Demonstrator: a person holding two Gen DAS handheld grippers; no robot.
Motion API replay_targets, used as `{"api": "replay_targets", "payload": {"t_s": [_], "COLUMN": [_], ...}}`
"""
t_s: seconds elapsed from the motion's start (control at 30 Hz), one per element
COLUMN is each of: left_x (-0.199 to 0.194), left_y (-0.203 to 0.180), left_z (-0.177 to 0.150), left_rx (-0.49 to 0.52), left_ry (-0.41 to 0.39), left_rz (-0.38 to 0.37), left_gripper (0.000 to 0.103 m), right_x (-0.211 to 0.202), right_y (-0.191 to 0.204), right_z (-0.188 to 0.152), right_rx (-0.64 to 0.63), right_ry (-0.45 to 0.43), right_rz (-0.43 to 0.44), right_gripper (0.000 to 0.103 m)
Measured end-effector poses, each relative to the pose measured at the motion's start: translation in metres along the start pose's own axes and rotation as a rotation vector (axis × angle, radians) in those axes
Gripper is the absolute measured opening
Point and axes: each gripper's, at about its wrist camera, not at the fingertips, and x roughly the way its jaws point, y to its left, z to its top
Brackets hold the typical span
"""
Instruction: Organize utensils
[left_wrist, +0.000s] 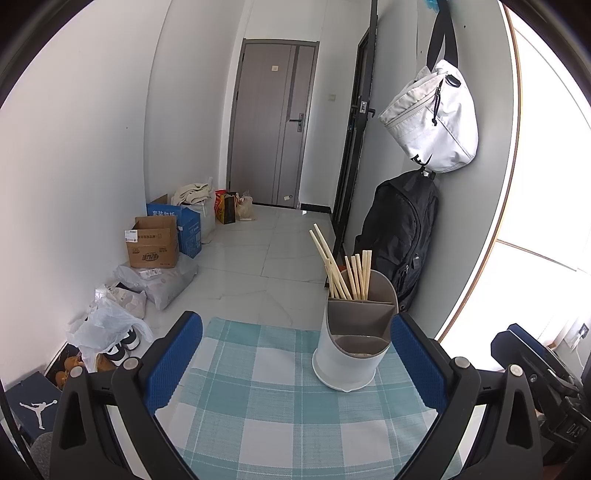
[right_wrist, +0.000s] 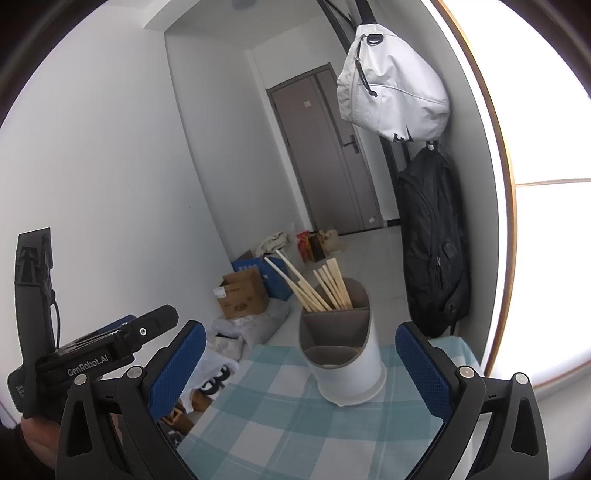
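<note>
While both the left gripper (left_wrist: 295, 365) and right gripper (right_wrist: 301, 369) gape empty, the white utensil holder (left_wrist: 347, 354) at frame centre keeps bamboo chopsticks (left_wrist: 349, 273) in its rear compartment.

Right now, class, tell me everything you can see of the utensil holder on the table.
The holder is a white, plastic-looking cylinder with a grey lining, its rim slanting higher at the back. Grey dividers split it into compartments. It stands upright on the checked cloth. Pale chopsticks lean in the rear compartment; the front ones look mostly empty, though their bottoms are hidden. Both open grippers, left and right, frame it without touching.
</note>
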Motion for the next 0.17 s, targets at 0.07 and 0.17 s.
{"api": "replay_targets", "payload": {"t_s": [0.07,0.17], "left_x": [0.0007,0.0055], "left_y": [0.0007,0.0028], "left_z": [-0.0006,-0.0012], "left_rx": [-0.001,-0.011], "left_ry": [-0.006,-0.005], "left_rz": [0.003,0.018], "left_gripper": [0.099,0.099], "right_x": [0.0016,0.0068], "right_y": [-0.0012,-0.0042], "right_z": [-0.0010,-0.0029], "right_rx": [0.000,0.002], "right_ry": [0.003,0.015], "right_rz": [-0.001,-0.005], "right_gripper": [0.103,0.103]}}
